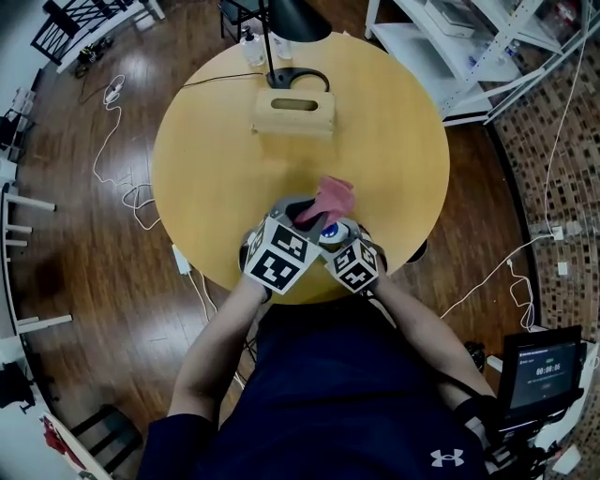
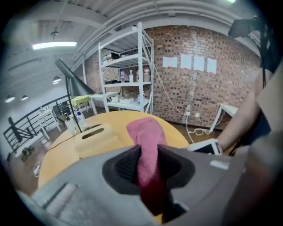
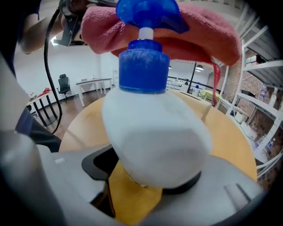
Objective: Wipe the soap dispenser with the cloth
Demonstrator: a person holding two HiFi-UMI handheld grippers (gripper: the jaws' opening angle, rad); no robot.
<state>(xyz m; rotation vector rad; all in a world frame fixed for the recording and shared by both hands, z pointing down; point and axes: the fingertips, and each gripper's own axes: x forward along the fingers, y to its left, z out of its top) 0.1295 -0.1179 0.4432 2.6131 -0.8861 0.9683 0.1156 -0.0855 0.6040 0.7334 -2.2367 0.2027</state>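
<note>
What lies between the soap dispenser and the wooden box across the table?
In the head view, only the pink cloth at the soap dispenser; beyond it, bare table up to the wooden box.

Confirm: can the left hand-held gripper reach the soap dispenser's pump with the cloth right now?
Probably yes. The left hand-held gripper is shut on the cloth, which lies over the blue pump of the soap dispenser held in the right hand-held gripper; nothing sits between.

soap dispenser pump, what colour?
Blue. The pump tops the white soap dispenser; right gripper view shows it best.
</note>
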